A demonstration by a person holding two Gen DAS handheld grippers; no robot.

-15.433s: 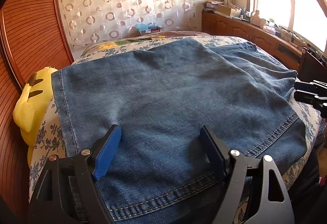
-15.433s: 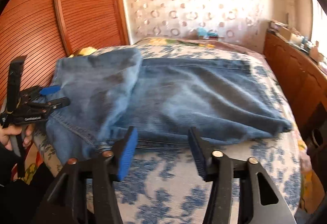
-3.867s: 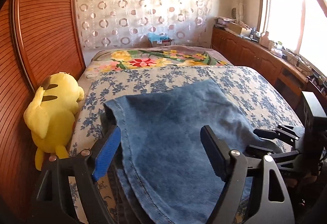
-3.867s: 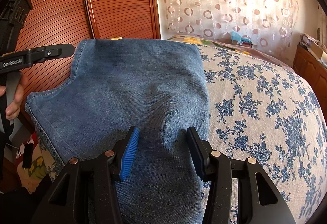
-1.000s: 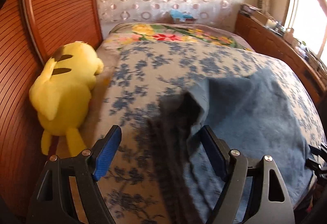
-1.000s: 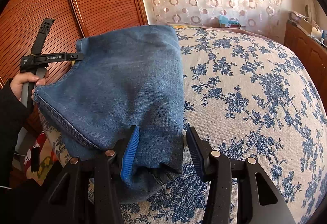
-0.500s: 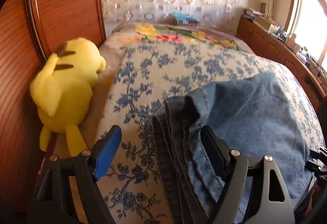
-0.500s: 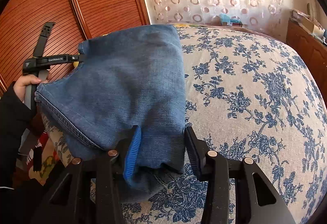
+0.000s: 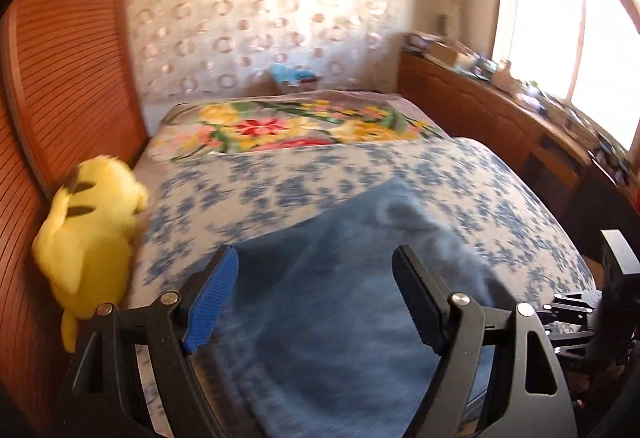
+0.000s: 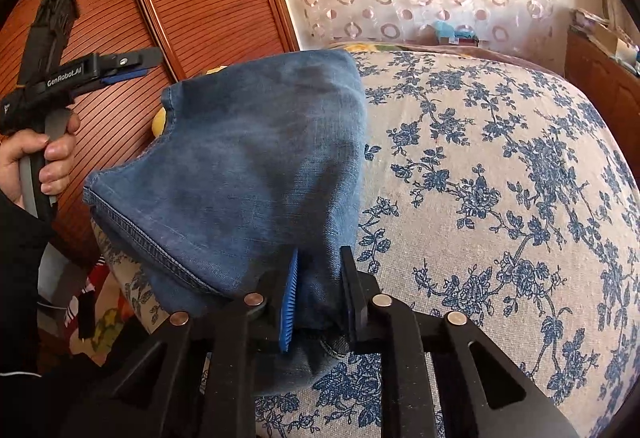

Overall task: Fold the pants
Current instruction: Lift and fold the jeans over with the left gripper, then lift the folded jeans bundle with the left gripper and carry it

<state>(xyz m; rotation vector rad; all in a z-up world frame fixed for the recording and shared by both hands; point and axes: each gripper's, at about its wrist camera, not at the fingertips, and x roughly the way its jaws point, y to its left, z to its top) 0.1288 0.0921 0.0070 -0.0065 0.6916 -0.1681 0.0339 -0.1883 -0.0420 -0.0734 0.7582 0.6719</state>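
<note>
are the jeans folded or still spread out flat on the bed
Folded. The jeans form a compact stacked bundle on the floral bedspread, the near end pinched in the right gripper.

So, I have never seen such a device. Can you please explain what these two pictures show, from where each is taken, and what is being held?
There is no robot here. A person holds a hand-held gripper in each hand, and each gripper carries a camera that looks forward along its two fingers.

In the left camera's view, the left gripper is open above folded blue jeans and grips nothing. The jeans lie on a bed with a blue flowered cover. A yellow plush toy sits at the bed's edge by the wooden wall.

In the right camera's view, the right gripper has its fingers closed on the near end of the jeans. At the left you see the person's left hand holding the other gripper up, away from the cloth.
</note>
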